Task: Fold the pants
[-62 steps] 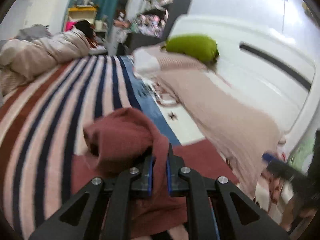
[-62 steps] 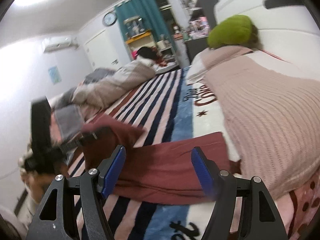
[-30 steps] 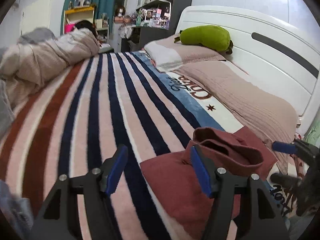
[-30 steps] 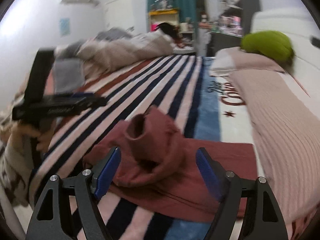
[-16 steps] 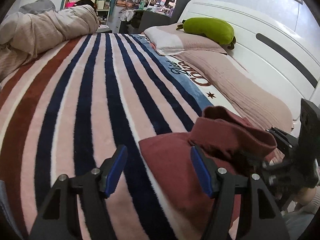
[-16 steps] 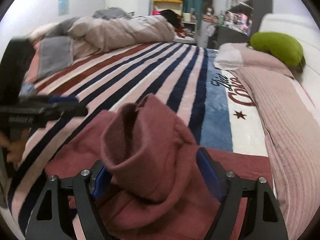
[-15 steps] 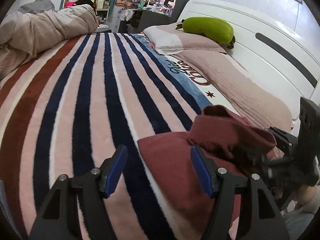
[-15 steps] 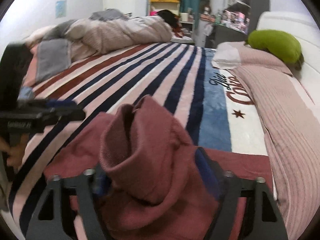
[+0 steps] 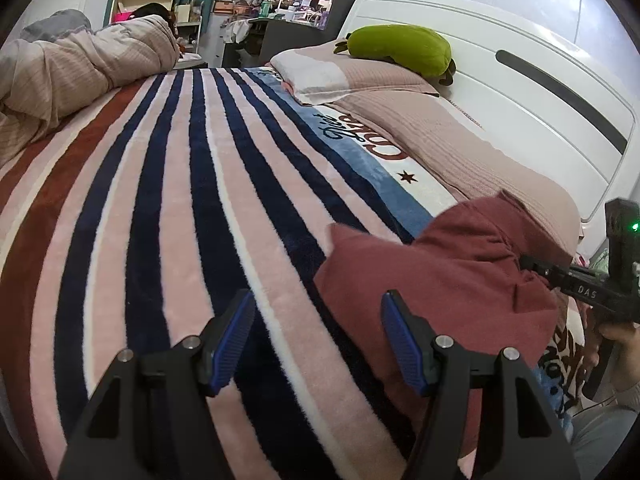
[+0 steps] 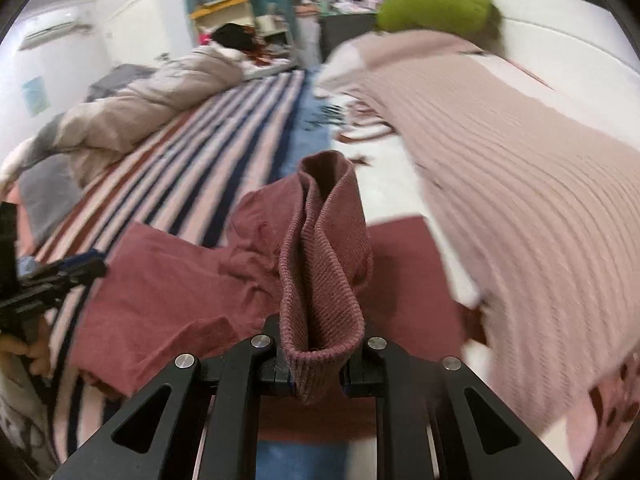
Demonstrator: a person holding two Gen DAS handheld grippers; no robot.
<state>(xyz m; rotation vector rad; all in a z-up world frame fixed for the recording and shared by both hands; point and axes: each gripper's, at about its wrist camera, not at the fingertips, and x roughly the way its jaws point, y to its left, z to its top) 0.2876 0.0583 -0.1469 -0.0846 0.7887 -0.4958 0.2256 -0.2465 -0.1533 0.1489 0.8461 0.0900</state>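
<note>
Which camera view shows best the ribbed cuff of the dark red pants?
The right wrist view: the ribbed cuff fills the centre, pinched in the right claw. The left wrist view shows only the dark red pants, bunched.

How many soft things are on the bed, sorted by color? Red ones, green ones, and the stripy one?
Red: 1, the pants, pinched by the right gripper
Green: 1, the plush toy
Striped: 1, the blanket
Total: 3
</note>
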